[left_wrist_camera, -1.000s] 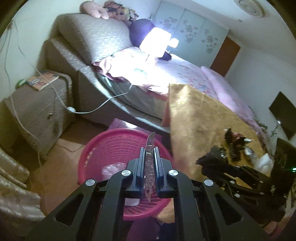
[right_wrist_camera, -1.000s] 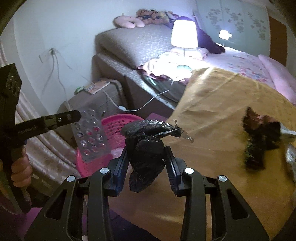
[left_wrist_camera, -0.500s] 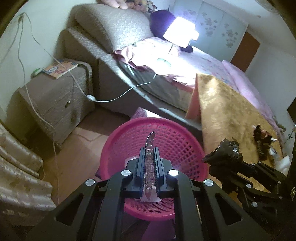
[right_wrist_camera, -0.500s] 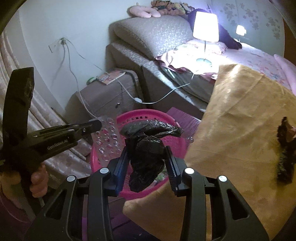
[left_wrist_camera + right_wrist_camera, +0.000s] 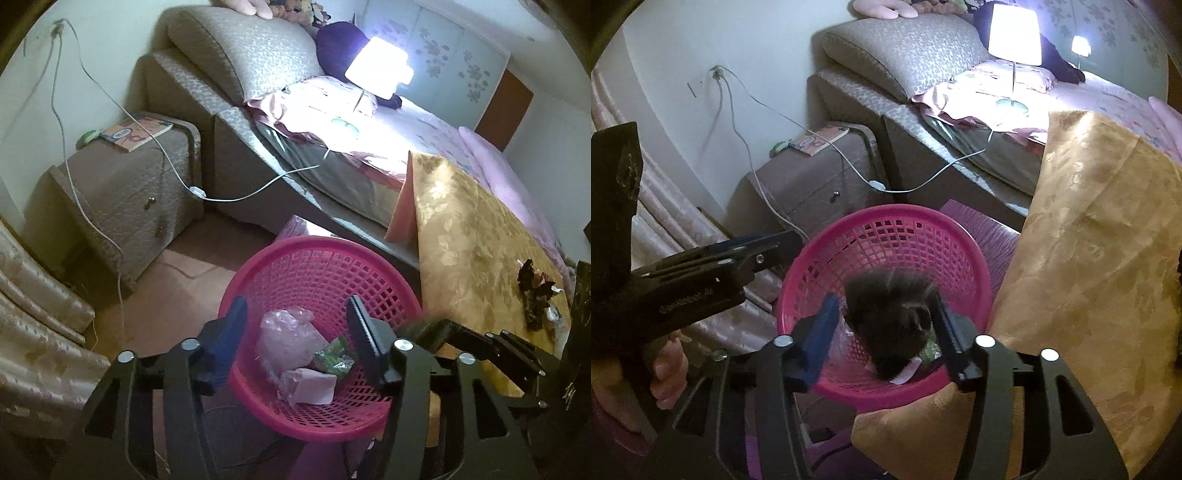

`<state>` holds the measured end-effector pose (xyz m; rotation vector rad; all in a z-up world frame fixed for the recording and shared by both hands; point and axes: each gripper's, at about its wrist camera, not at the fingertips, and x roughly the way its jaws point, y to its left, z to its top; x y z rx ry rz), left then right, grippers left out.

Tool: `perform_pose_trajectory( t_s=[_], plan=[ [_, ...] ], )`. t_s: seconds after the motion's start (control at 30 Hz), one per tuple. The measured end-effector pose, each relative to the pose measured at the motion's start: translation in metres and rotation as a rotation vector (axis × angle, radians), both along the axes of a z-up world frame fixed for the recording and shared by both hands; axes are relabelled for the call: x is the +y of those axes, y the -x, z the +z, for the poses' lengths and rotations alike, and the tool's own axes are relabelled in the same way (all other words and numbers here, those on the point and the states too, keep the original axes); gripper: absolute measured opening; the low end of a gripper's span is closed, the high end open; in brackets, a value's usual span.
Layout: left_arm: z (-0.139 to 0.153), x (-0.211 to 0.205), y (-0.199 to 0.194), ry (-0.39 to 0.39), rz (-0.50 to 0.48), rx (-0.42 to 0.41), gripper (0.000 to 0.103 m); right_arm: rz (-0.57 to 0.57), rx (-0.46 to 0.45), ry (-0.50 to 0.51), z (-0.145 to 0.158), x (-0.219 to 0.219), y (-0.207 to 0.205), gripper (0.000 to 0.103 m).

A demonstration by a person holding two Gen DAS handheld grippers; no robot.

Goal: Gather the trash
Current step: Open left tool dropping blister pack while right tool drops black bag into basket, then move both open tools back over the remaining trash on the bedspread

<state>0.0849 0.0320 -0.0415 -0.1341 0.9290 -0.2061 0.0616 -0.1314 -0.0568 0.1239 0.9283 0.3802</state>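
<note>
Half a second ago the left claw point(image 5: 295, 332) pinched a clear blister sheet; now both claws gape wide, holding nothing. Going left to right: the left claw hangs over the pink basket point(image 5: 321, 266), where crumpled clear plastic point(image 5: 288, 332), a pale wrapper point(image 5: 314, 386) and a green scrap lie. Between the right claw's point(image 5: 884, 328) spread jaws the black bag point(image 5: 890, 317) shows blurred, over the basket, apparently loose. More dark trash point(image 5: 532, 295) sits far right on the gold-clothed counter point(image 5: 472, 236). Lettering on the left claw's side is unreadable.
</note>
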Motion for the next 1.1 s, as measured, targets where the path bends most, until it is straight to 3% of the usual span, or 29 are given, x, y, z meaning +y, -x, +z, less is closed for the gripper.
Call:
perform_pose_trajectory(
  t_s=[0.13,0.67,1.1],
  plan=[
    [0.004,0.0,0.002,-0.005,0.009,-0.014,0.059,-0.005,-0.005,-0.008,0.0,0.001,0.002,0.065],
    [0.012,-0.009,0.01,-0.06,0.008,-0.08,0.073,-0.094,-0.067,-0.007,0.012,-0.025,0.024,0.07],
    [0.013,-0.031,0.022,-0.089,-0.065,-0.114,0.075,-0.2,-0.164,0.038,0.031,-0.062,0.052,0.073]
  ],
)
